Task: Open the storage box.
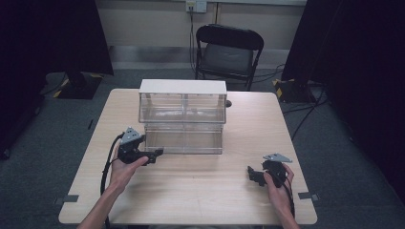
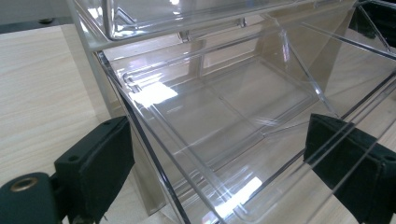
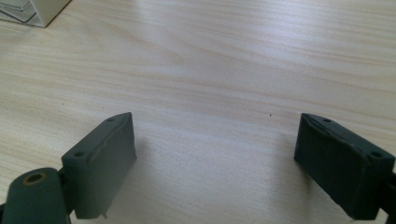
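Clear bin unit (image 1: 182, 117) with white top, bench (image 1: 200, 191) centre toward 12 o'clock. Lower drawer (image 2: 224, 116) tilted open, nothing seen in it. Left tool (image 1: 155, 155) at unit's 7 o'clock corner, jaws spread, drawer's front-left corner between them; contact unclear. Right tool (image 1: 253, 174) at 4 o'clock, well apart from unit, jaws spread over bare wood. Chair (image 1: 228, 50) beyond bench.

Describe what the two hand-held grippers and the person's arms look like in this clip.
Both are black. The left hand-held gripper and right hand-held gripper each carry a grey three-cornered plate on top and trail a black cable. Each ends in two blocky dark pads with small holes in their upper faces, plus a brass-ringed hole low at the left. The forearms are bare; no sleeves show.
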Motion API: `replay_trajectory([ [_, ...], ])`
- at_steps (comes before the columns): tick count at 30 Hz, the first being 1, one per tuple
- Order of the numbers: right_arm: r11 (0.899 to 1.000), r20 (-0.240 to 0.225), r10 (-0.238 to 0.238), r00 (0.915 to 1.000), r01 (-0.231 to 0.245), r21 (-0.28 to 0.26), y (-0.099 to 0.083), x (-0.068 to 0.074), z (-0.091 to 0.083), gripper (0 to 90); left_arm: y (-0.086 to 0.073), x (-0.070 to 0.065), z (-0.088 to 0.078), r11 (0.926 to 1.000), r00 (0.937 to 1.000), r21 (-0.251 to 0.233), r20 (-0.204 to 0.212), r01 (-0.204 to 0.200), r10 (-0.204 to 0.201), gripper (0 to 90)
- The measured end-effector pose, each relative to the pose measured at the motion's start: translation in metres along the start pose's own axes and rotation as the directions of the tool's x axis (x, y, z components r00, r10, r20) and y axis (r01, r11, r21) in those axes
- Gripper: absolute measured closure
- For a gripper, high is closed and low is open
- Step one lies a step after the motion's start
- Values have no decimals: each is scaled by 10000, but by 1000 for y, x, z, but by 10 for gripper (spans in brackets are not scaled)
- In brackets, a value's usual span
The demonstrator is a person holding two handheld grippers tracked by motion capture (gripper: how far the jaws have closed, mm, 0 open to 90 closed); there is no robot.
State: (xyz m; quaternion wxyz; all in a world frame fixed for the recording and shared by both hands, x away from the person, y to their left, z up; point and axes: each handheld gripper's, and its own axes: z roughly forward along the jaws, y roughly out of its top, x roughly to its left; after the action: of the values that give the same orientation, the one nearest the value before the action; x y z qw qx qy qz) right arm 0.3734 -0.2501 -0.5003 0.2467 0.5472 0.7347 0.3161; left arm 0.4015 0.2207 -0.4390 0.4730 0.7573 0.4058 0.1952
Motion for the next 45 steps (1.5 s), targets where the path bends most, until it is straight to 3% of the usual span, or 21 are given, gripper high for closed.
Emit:
replay_trajectory([
  [19,10000,0,-2,10000,2,-2,0,0,0,118,3,2,-1,10000,10000,-2,-68,44,-44,108],
  [22,10000,1,-1,10000,1,0,0,0,0,118,6,3,-5,9997,9998,-212,-153,118,-121,158],
  [45,10000,-1,0,10000,0,0,0,0,0,118,14,4,-4,9996,9999,-284,-162,47,-52,145],
])
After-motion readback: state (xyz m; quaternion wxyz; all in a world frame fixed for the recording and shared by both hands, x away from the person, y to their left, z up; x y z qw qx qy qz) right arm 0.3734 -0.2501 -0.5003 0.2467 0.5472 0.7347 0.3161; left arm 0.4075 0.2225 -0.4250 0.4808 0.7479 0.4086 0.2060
